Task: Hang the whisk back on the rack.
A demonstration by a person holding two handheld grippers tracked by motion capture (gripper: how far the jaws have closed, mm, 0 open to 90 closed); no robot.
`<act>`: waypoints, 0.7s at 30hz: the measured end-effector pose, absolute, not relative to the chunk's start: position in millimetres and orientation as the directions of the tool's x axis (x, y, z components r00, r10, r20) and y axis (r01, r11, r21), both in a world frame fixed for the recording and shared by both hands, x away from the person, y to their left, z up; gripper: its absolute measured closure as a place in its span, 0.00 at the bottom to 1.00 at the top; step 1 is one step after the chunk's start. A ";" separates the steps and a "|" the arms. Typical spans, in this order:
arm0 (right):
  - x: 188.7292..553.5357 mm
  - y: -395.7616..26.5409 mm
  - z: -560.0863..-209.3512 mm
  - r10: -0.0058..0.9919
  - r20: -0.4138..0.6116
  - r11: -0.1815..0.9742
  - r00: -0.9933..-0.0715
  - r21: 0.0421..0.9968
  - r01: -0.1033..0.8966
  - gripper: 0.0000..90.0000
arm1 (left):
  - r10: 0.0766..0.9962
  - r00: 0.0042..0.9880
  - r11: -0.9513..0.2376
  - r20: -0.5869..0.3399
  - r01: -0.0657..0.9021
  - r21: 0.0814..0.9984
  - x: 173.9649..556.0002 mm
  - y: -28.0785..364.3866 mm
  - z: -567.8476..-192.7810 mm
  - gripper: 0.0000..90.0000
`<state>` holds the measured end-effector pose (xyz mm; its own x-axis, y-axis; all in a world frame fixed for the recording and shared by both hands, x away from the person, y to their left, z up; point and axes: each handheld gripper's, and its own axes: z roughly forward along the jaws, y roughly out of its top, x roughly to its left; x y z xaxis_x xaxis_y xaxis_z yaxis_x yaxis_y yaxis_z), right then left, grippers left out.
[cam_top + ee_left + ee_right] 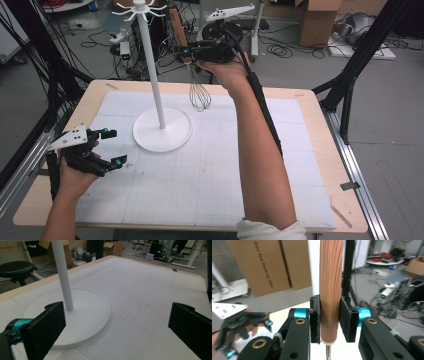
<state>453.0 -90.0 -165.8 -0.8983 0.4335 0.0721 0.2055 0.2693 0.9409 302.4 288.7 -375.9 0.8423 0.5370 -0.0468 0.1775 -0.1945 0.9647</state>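
Observation:
A whisk with a wooden handle (178, 30) and a wire head (199, 96) hangs upright above the far side of the table, just right of the white stand's pole (151, 65). My right gripper (186, 52) is shut on the lower part of the handle (331, 290); the pads (345, 318) press it from both sides. The stand has a round base (162, 129) and hooks at the top (139, 10). My left gripper (112, 147) rests open near the table's left edge, its jaws wide apart facing the base (82, 315) and pole (62, 275).
A white gridded mat (210, 165) covers the wooden table (320, 130). Cardboard boxes (320, 20), cables and black frame legs (350, 80) stand on the floor beyond the table. A black stool (15, 268) is off the table's side.

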 end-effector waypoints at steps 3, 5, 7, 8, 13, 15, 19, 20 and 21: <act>452.1 -86.6 -165.5 0.450 0.056 0.264 -0.891 0.945 0.193 0.81 | 0.537 0.842 -0.195 -0.047 0.178 0.964 302.1 289.3 -375.6 0.02; 450.9 -84.5 -164.9 0.463 0.053 0.264 -0.885 0.945 0.195 0.81 | 0.537 0.842 -0.196 -0.045 0.176 0.965 302.1 289.5 -375.4 0.02; 450.0 -82.5 -165.0 0.464 0.041 0.275 -0.885 0.943 0.188 0.81 | 0.537 0.843 -0.196 -0.044 0.176 0.965 302.1 289.5 -375.4 0.02; 449.7 -81.8 -165.1 0.461 0.038 0.279 -0.887 0.942 0.186 0.81 | 0.537 0.842 -0.197 -0.044 0.176 0.965 302.1 289.5 -375.4 0.02; 448.5 -79.7 -165.3 0.459 0.030 0.292 -0.888 0.939 0.183 0.81 | 0.536 0.843 -0.196 -0.045 0.176 0.965 302.3 289.0 -375.7 0.02; 447.9 -77.7 -165.3 0.460 0.019 0.301 -0.888 0.937 0.175 0.81 | 0.536 0.843 -0.198 -0.044 0.176 0.964 302.4 288.8 -375.7 0.02; 447.3 -73.7 -165.0 0.470 0.010 0.312 -0.883 0.933 0.177 0.81 | 0.537 0.843 -0.199 -0.043 0.176 0.964 302.2 288.8 -375.7 0.02; 447.4 -72.7 -164.9 0.469 0.008 0.314 -0.883 0.933 0.175 0.81 | 0.536 0.843 -0.199 -0.043 0.176 0.964 302.2 288.8 -375.7 0.02; 447.3 -71.7 -164.7 0.471 0.007 0.313 -0.882 0.934 0.174 0.81 | 0.536 0.843 -0.199 -0.043 0.176 0.964 302.3 288.9 -375.7 0.02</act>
